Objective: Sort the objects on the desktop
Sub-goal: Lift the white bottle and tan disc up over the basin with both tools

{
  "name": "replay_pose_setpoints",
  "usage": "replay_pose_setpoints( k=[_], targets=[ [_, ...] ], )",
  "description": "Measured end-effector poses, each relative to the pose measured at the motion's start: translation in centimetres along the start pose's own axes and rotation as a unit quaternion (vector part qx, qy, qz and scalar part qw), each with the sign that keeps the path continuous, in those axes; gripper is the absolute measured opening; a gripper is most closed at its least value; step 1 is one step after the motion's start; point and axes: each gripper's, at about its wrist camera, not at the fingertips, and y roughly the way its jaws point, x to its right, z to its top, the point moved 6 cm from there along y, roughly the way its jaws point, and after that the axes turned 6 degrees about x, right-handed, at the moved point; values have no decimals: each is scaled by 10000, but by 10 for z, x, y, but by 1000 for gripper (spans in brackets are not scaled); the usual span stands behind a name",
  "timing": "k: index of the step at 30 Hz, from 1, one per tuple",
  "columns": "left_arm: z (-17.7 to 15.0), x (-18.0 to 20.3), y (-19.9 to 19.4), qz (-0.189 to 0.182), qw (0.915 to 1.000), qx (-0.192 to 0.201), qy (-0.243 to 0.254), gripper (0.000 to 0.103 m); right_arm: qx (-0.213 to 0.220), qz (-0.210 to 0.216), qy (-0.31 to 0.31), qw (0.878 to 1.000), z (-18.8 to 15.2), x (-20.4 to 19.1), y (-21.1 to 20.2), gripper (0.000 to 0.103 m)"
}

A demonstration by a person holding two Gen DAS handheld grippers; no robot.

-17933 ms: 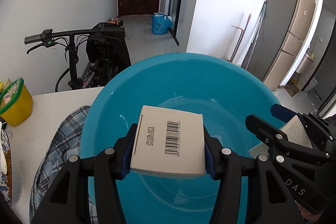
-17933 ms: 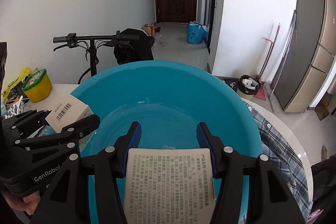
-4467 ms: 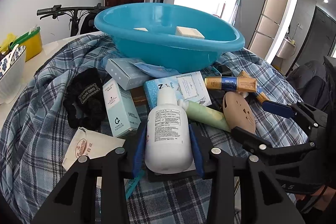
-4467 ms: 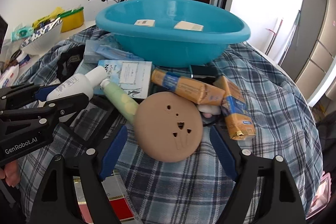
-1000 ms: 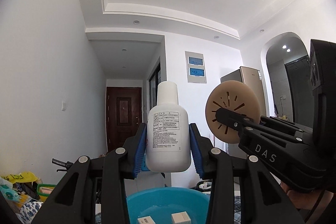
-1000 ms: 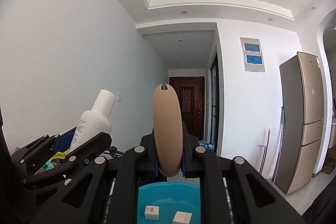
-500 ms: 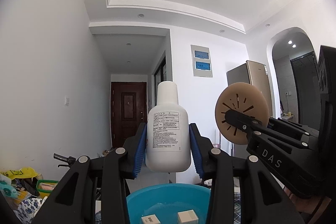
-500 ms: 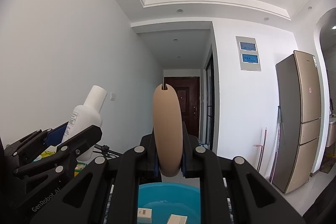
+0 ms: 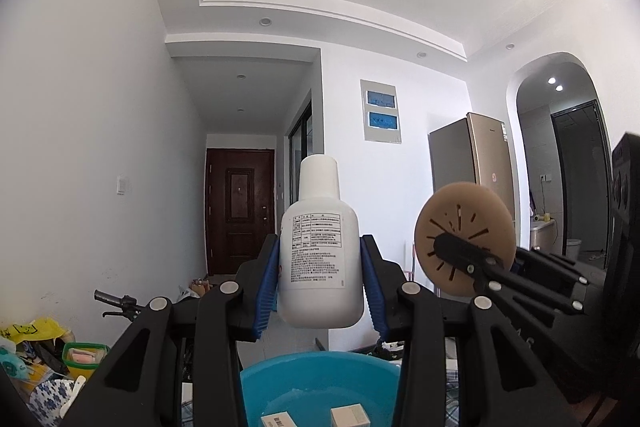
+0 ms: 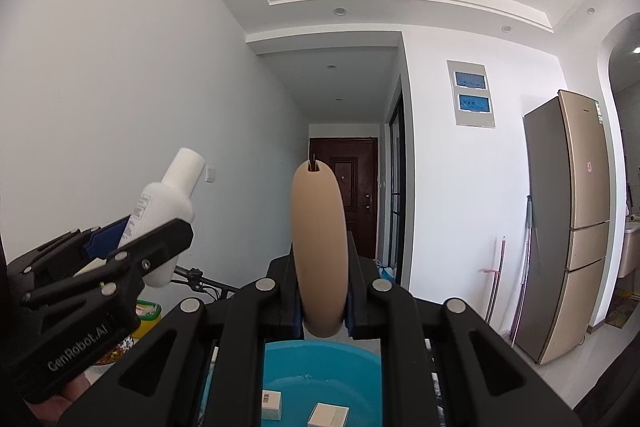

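My left gripper (image 9: 320,287) is shut on a white bottle (image 9: 319,259) and holds it upright, high above the blue basin (image 9: 280,379). My right gripper (image 10: 322,291) is shut on a tan round disc (image 10: 319,251), held edge-on above the same basin (image 10: 280,367). The disc (image 9: 464,227) and the right gripper's fingers (image 9: 520,275) show at the right of the left wrist view. The bottle (image 10: 168,207) shows at the left of the right wrist view. Two small boxes (image 10: 328,415) lie inside the basin.
A yellow tub with a green rim (image 9: 82,357) and a patterned bowl (image 9: 48,399) stand at the left. A bicycle handlebar (image 9: 116,301) is behind the table. A fridge (image 10: 568,227) stands at the right, a dark door (image 9: 240,219) down the corridor.
Both grippers have tilted slightly down over the last second, so more of the basin and its boxes shows. The bottle and the disc stay gripped.
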Motion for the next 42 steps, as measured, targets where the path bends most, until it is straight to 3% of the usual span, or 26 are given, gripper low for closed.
replay_pose_setpoints(
  k=[11,14,23,33,42],
  targets=[
    [27,29,2,-168,9994,209,205,42,-52,-120,193,9997,0,23,3,14],
    [32,26,-3,-160,9993,347,57,42,-75,-142,215,9996,1,27,4,14],
    [10,24,12,-371,9988,201,-257,42,-198,-232,166,9994,-4,32,11,14],
    [-35,-19,3,198,9986,-463,-187,42,-260,-113,12,9996,-8,16,14,14],
    [-20,-23,-10,350,9986,-388,54,42,-244,-11,-132,9996,-7,3,10,14]
  ],
)
